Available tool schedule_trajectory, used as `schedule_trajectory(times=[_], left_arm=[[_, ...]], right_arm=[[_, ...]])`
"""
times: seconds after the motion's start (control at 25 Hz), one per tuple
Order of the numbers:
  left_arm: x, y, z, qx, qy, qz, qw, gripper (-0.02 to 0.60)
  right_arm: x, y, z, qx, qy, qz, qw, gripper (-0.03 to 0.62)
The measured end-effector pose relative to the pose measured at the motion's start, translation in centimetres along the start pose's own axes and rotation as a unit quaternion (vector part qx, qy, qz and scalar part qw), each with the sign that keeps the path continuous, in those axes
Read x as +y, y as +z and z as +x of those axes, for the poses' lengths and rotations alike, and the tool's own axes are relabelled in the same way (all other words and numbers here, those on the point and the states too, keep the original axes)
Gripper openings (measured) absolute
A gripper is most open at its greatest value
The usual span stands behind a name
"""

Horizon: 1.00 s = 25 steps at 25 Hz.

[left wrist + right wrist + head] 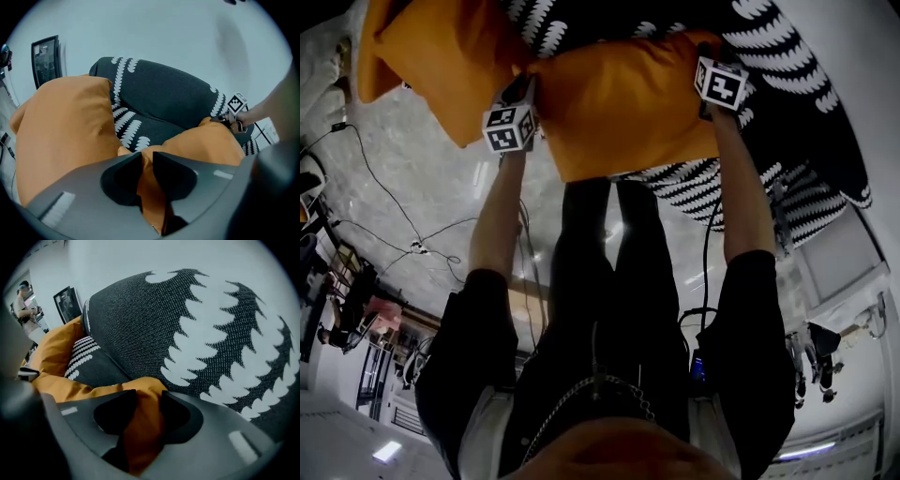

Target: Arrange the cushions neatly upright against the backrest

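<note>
An orange cushion (628, 108) lies across the seat of a black sofa with a white leaf pattern (787, 122). My left gripper (523, 89) is shut on its left corner, and the fabric is pinched between the jaws (146, 159). My right gripper (705, 52) is shut on the cushion's right corner, where orange fabric fills the gap (147, 397) close to the sofa's armrest (197, 333). A second orange cushion (441, 56) leans at the sofa's left end (61, 136), just left of the held one. The backrest (164, 93) rises behind both.
Cables (394, 216) and a power strip (417, 248) lie on the pale floor to the left. A dark framed picture (46, 61) stands by the white wall. A person (23, 301) stands far off at the left.
</note>
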State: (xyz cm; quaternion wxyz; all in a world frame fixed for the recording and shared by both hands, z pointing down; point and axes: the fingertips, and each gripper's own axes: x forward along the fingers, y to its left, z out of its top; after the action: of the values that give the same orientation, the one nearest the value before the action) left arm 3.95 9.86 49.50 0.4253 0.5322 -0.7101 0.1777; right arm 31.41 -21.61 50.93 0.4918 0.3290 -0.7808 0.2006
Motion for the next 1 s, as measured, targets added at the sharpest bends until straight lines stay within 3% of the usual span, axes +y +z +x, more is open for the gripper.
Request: schedule_trajectory(times=[0.2,0.44,0.68,0.84,1.0], left_arm=[[-0.7,-0.9,0.1,-0.005,-0.003,0.010,0.9999,0.036],[-1.3,-2.5,-0.7,-0.002,-0.004,0.021,0.9998,0.026],[-0.9,-2.4,-1.3,-0.003,-0.002,0.027,0.9996,0.026],[-1.7,-2.0,-1.2,-0.011,0.004,0.027,0.9996,0.026],[-0.6,-2.1,-3.3,-0.013,0.005,0.032,0.9994,0.025]], right_arm=[[0.7,-0.8,0.3,0.005,0.017,-0.023,1.000,0.129],[1.9,-3.1,-0.4,0.011,0.022,-0.048,0.999,0.066],[2.2,-3.0,-0.9,0.008,0.018,-0.056,0.998,0.049],[1.2,-2.3,-2.2,-0.023,0.013,-0.048,0.998,0.038],[2.9,-2.3,-4.3,-0.049,0.021,-0.041,0.998,0.037]])
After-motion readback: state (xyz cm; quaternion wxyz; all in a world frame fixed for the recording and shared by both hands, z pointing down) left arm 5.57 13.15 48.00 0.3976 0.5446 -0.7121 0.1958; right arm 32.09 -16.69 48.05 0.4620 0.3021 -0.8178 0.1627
